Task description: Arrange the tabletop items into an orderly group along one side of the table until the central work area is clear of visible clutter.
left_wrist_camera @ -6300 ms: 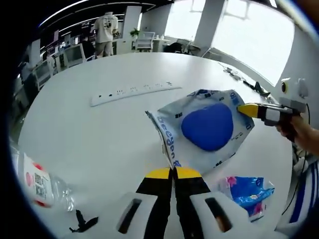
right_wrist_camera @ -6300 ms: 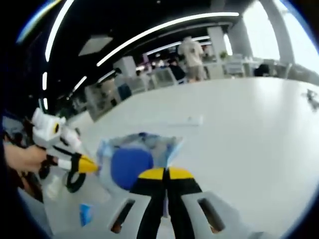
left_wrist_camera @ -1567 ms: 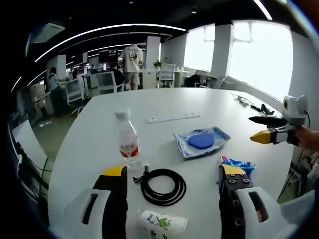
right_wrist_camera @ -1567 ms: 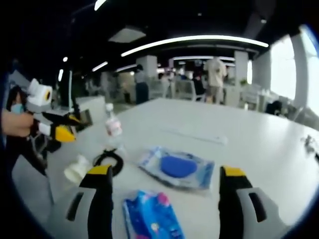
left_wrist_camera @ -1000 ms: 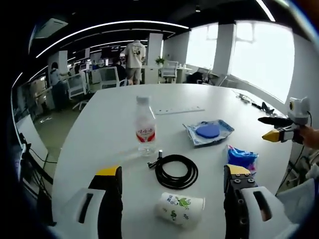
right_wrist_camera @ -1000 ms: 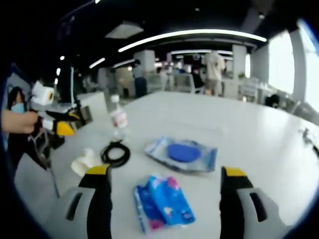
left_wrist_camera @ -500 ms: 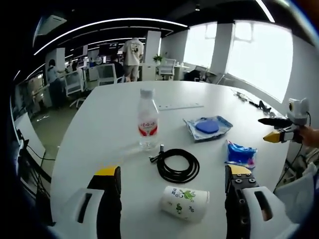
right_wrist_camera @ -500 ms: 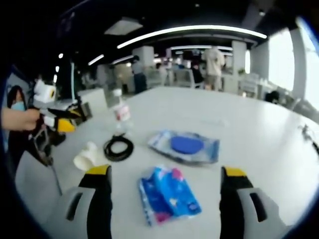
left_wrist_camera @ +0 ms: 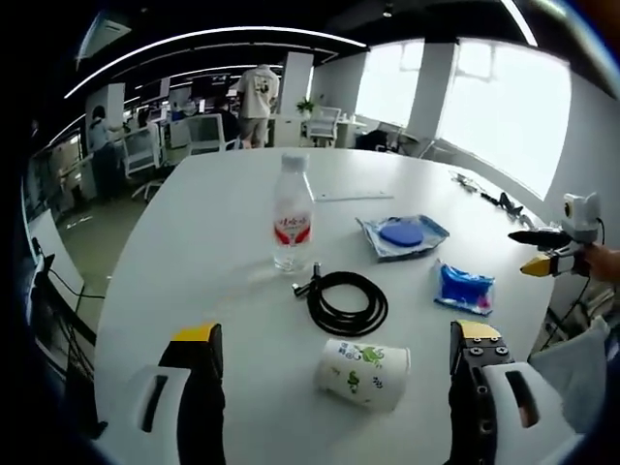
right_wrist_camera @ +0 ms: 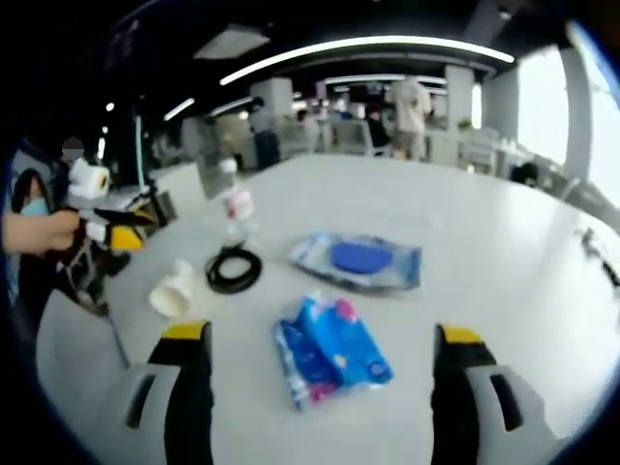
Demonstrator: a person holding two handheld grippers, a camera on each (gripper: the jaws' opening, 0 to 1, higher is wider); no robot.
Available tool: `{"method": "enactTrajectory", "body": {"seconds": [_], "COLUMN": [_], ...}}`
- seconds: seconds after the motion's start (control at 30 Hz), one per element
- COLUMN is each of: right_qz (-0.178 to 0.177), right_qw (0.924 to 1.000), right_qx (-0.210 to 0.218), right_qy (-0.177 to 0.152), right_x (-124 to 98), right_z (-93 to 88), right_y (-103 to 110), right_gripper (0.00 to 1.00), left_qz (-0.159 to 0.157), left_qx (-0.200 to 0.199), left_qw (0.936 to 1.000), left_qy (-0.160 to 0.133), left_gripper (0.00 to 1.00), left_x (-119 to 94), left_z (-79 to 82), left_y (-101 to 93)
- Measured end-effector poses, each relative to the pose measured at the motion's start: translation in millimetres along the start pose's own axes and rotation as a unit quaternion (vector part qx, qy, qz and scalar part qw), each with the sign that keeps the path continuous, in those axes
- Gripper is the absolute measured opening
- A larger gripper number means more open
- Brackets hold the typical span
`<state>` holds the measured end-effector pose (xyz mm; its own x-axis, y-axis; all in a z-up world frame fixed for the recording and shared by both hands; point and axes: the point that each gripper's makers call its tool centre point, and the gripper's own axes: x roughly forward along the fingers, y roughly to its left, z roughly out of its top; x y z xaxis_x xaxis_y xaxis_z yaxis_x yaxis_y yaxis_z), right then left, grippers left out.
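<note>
in the left gripper view the left gripper (left_wrist_camera: pixel 339 339) hangs over the near edge of a white table (left_wrist_camera: pixel 194 262), its two yellow-tipped jaws spread wide apart at the bottom of the frame with nothing between them. a paper cup (left_wrist_camera: pixel 362 371) printed with green figures lies on its side low in the centre, between the jaws. just above it a coiled black cable (left_wrist_camera: pixel 347 302) lies flat, and up and left of the coil a clear water bottle (left_wrist_camera: pixel 293 227) with a red label stands upright. to the right of the bottle, in the middle right of the frame, a clear pouch with a blue round pad (left_wrist_camera: pixel 403 235) lies flat, and below it, near the table's right edge, lies a blue tissue pack (left_wrist_camera: pixel 464 288). a white power strip (left_wrist_camera: pixel 352 197) sits farther back, above the pouch. at the far right edge the right gripper (left_wrist_camera: pixel 531 252) comes into view, held in a hand (left_wrist_camera: pixel 603 262), its jaws parted.

in the right gripper view the right gripper (right_wrist_camera: pixel 324 339) also has its jaws wide apart and empty, low in the frame. the tissue pack (right_wrist_camera: pixel 332 354) lies between them at lower centre, the pouch (right_wrist_camera: pixel 357 260) above it, the cable (right_wrist_camera: pixel 233 268) and cup (right_wrist_camera: pixel 174 288) to the left, the bottle (right_wrist_camera: pixel 235 206) in the upper left. the left gripper (right_wrist_camera: pixel 129 229) shows at the left edge.
</note>
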<state>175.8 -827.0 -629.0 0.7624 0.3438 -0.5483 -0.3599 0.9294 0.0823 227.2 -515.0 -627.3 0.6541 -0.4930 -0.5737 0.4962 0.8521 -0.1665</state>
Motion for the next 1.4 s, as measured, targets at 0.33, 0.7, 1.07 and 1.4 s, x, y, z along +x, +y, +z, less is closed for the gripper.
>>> {"method": "enactTrajectory", "body": {"seconds": [0.33,0.7,1.07,1.4], "right_qz": [0.006,0.017,0.071,0.154], "right_qw": [0.9997,0.9997,0.9972,0.9844], "right_qx": [-0.002,-0.003,-0.018,-0.079], "right_qy": [0.024,0.017,0.016,0.03], "right_x": [-4,7,37,89], "right_z": [-16.3,-9.0,-12.0,-15.4], "right_y": [4,19,78,144], "right_gripper": [0.92,0.91,0.88,0.79], "left_qz": [-0.017,-0.027,-0.022,-0.019], "left_qx": [-0.004,0.01,0.028,0.029], "left_qw": [0.9995,0.9988,0.9956,0.993], "left_qy": [0.025,0.041,0.087,0.113], "left_gripper": [1.0,0.99,0.88,0.8], "left_x": [-1,9,25,39], "left_z": [-25.9,-32.6,-60.8,-77.8], "left_y": [-8.8,-19.2,-26.0,-20.8]}}
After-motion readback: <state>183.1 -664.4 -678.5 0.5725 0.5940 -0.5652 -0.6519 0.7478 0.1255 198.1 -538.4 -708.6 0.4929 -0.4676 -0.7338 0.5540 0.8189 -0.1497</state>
